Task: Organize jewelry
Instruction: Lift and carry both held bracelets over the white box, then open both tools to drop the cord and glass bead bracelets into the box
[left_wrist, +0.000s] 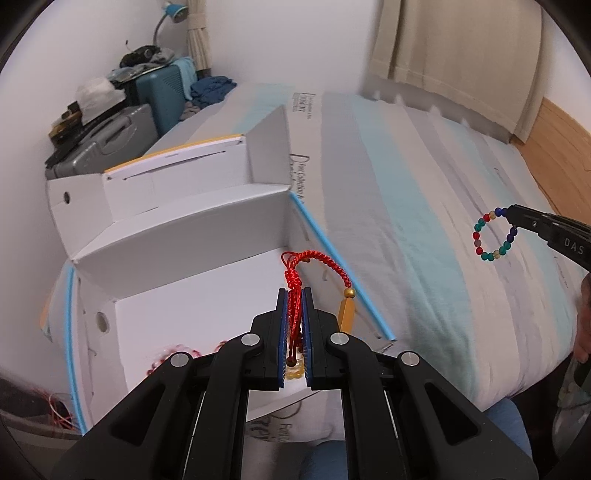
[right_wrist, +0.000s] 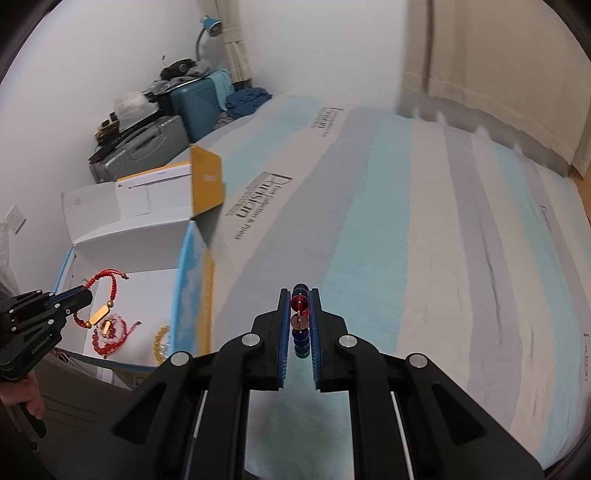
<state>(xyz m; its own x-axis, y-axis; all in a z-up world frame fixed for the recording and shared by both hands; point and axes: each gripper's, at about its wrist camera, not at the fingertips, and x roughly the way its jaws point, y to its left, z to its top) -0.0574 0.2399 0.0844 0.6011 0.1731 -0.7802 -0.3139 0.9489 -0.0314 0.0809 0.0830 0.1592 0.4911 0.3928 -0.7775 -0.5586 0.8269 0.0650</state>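
My left gripper (left_wrist: 294, 295) is clamped on the red cord bracelet (left_wrist: 314, 258) over the white box (left_wrist: 192, 295). My right gripper (right_wrist: 299, 295) pinches the beaded bracelet (right_wrist: 299, 314) above the bedcover (right_wrist: 406, 240). I should lower each inside the box's edges before letting go.

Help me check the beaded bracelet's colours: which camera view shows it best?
The left wrist view: the beaded bracelet hangs as a full open ring from the right gripper, its red, green, blue and amber beads separate. The right wrist view shows it edge-on, a stacked column between the pads.

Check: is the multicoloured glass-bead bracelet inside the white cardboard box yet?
Out. The multicoloured glass-bead bracelet hangs from the right gripper over the bedspread, beside the white cardboard box.
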